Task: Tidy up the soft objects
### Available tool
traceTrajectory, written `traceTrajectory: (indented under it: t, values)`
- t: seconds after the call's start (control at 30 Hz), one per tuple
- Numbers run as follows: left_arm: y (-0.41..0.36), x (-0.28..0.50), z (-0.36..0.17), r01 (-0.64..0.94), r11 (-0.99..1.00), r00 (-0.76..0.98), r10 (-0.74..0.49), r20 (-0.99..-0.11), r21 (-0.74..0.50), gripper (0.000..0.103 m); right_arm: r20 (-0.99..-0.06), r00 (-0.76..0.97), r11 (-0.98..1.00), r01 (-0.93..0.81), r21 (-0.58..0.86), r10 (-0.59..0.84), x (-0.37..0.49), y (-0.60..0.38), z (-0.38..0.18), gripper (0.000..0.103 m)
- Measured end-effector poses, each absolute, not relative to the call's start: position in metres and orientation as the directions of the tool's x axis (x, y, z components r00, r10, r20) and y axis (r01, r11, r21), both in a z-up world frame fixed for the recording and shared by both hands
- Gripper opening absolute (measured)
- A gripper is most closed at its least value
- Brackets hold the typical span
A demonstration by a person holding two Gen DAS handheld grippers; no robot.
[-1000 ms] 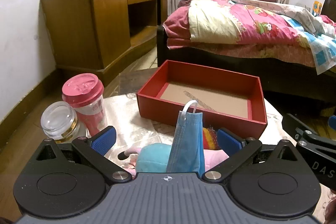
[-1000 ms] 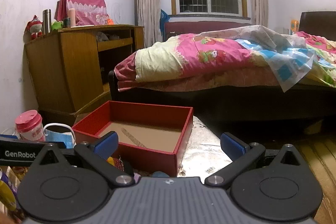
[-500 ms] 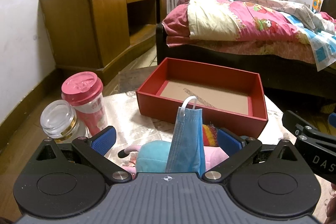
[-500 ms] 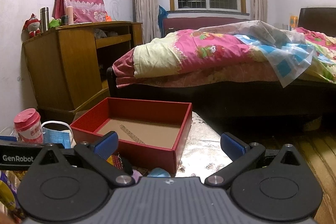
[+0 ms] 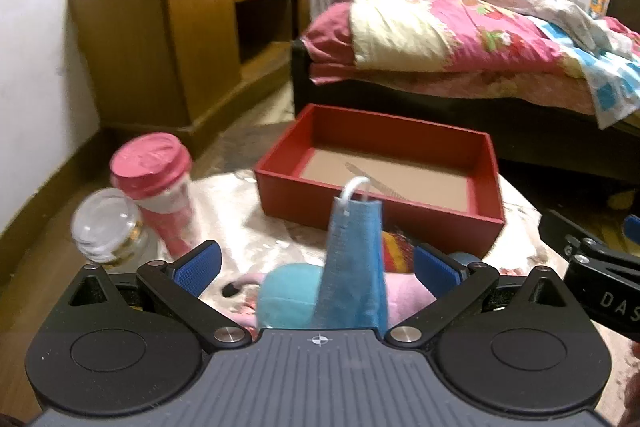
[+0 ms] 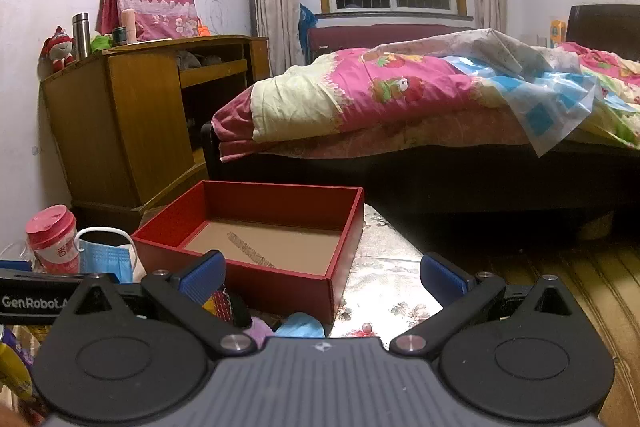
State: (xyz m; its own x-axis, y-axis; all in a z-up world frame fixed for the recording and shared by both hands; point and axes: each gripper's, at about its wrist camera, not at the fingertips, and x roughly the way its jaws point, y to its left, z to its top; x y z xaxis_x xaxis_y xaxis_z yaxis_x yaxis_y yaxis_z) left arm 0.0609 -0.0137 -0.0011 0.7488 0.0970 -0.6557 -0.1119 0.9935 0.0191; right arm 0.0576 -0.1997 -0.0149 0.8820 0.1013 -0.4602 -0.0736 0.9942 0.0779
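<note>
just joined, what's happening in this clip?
A person with a handheld tool in each hand is sorting soft things on a cloth-covered table. The left tool is open; a blue face mask stands upright between its fingers, not pinched, over a teal and pink plush toy. The red box ahead holds no soft items yet. The right tool is open, holding nothing.

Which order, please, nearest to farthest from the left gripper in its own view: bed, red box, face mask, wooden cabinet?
From the left gripper:
1. Face mask, between its fingers.
2. Red box, just ahead.
3-4. Bed, right, and wooden cabinet, left: too close to call.
</note>
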Motion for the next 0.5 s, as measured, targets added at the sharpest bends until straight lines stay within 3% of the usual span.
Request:
traceTrajectory:
  t: [0.3, 0.5]
  values:
    - [0.014, 0.043, -0.011, -0.045, 0.994, 0.671, -0.047, -0.740, -0.104, 0.098, -0.494, 0.865, 0.996, -0.073, 0.042, 0.084, 0.032, -0.220, -0.010, 0.079]
    - [0.015, 0.017, -0.013, 0.006, 0.998, 0.665, -0.050, -0.745, -0.062, 0.098, -0.591, 0.805, 0.992, -0.114, -0.050, 0.063, 0.017, -0.226, -0.024, 0.079]
